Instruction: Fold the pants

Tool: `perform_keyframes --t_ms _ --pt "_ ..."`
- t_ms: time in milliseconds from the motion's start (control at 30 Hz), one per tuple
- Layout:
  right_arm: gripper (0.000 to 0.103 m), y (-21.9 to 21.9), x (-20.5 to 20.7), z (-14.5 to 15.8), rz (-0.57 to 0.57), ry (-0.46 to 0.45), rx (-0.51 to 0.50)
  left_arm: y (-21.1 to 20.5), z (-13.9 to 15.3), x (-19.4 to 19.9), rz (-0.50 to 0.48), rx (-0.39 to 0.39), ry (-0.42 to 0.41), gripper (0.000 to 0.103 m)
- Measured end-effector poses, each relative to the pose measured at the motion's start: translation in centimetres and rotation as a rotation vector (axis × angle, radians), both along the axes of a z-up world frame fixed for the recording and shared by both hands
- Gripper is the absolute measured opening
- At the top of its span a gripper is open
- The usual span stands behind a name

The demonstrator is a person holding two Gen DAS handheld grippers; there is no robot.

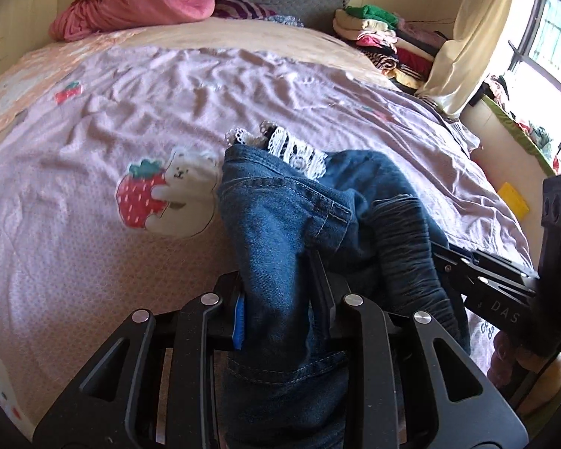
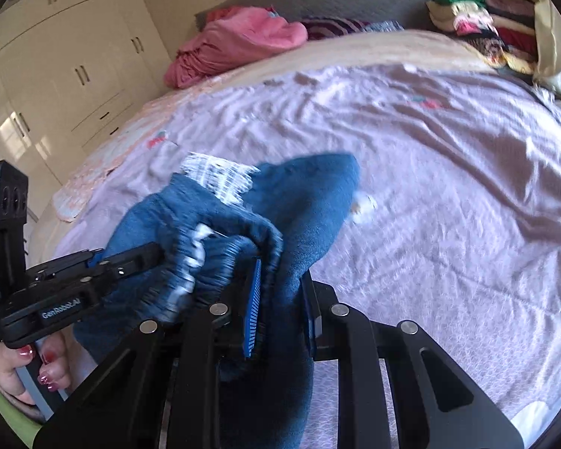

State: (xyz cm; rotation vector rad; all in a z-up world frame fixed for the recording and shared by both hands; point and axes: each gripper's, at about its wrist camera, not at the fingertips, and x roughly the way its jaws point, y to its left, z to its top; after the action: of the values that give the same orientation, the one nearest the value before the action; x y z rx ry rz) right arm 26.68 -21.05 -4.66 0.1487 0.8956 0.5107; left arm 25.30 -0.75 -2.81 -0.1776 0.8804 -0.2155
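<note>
Denim of the bunched blue pants (image 1: 291, 224) is clamped by both the left gripper (image 1: 276, 299) and the right gripper (image 2: 280, 299) above the bed (image 1: 93, 262), so a lopsided, creased fold is risked if one bite slips.

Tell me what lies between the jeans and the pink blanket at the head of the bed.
Only rumpled lilac bedsheet lies between the jeans and the pink blanket, seen in both wrist views.
</note>
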Motion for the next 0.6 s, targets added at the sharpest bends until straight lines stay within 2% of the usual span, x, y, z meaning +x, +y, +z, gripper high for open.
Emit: perform_keyframes --t_ms 200,267,433,600 --pt "0.026 -0.4 0.3 -1.8 -0.036 0.068 -0.024 0.3 -1.2 0.2 0.012 0.007 0.027 0.033" --pt "0.032 -0.3 0.2 -1.8 -0.045 0.063 -0.038 0.4 -1.6 0.4 0.018 0.006 0.034 0.036" --pt "0.049 -0.5 -0.6 -1.1 -0.056 0.045 -0.052 1.2 -1.5 0.0 0.036 0.002 0.036 0.054" --pt "0.056 -1.1 -2.0 -0.4 -0.066 0.020 -0.067 1.6 -0.9 -1.0 0.041 0.002 0.025 0.062"
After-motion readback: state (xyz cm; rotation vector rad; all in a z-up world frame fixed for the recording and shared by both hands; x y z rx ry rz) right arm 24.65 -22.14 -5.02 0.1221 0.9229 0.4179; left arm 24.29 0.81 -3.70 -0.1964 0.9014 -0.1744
